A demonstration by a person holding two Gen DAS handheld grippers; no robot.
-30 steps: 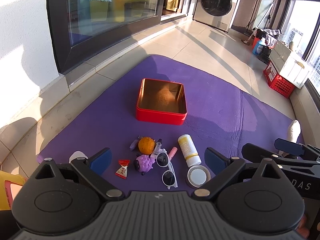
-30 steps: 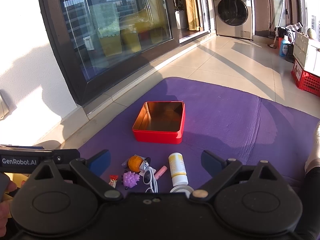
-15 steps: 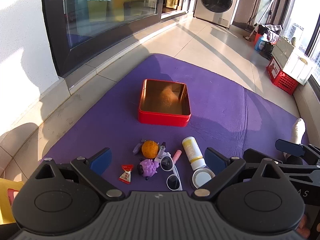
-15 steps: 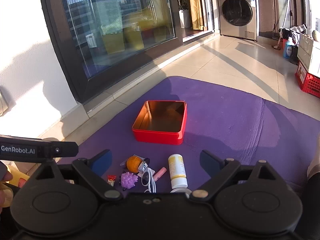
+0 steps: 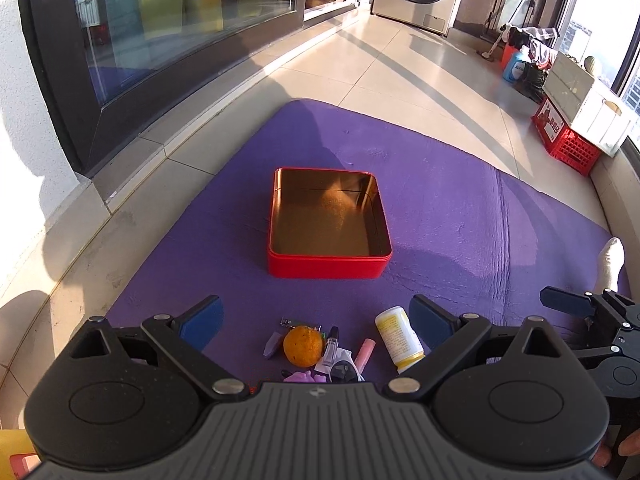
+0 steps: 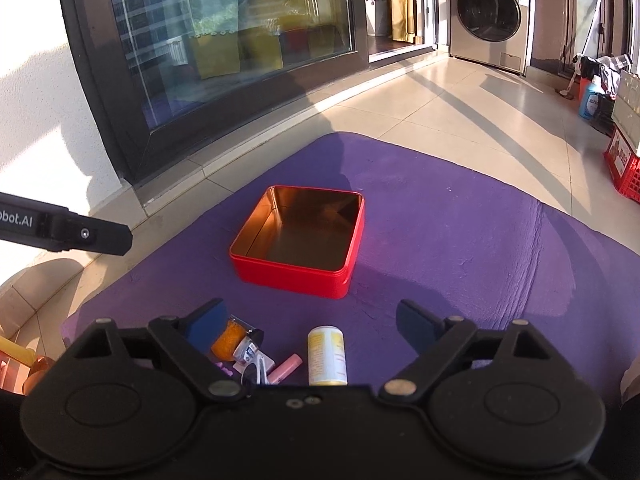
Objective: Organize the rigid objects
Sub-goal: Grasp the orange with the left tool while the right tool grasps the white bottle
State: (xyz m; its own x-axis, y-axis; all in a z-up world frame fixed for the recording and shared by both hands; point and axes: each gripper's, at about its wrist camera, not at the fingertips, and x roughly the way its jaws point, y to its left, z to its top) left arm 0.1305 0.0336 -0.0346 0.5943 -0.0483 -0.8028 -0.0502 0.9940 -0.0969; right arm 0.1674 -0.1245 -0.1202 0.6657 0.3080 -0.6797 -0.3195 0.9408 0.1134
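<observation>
tin: red, gold inside | mat: purple | bottle: white-yellow | fruit: orange

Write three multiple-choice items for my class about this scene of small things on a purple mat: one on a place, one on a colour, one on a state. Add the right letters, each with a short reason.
1. Where does the red tin sit relative to the pile of small things?
A. Beyond it, farther up the purple mat
B. On top of it
C. Off the mat, on the tiles

2. What colour is the tin inside?
A. Blue
B. Gold
C. White

3. How does the yellow-labelled bottle rest?
A. Upright
B. Inside the tin
C. On its side

Key: 1 A, the tin lies past the orange and bottle; 2 B, its inner walls shine gold; 3 C, its long side lies on the mat.
</observation>
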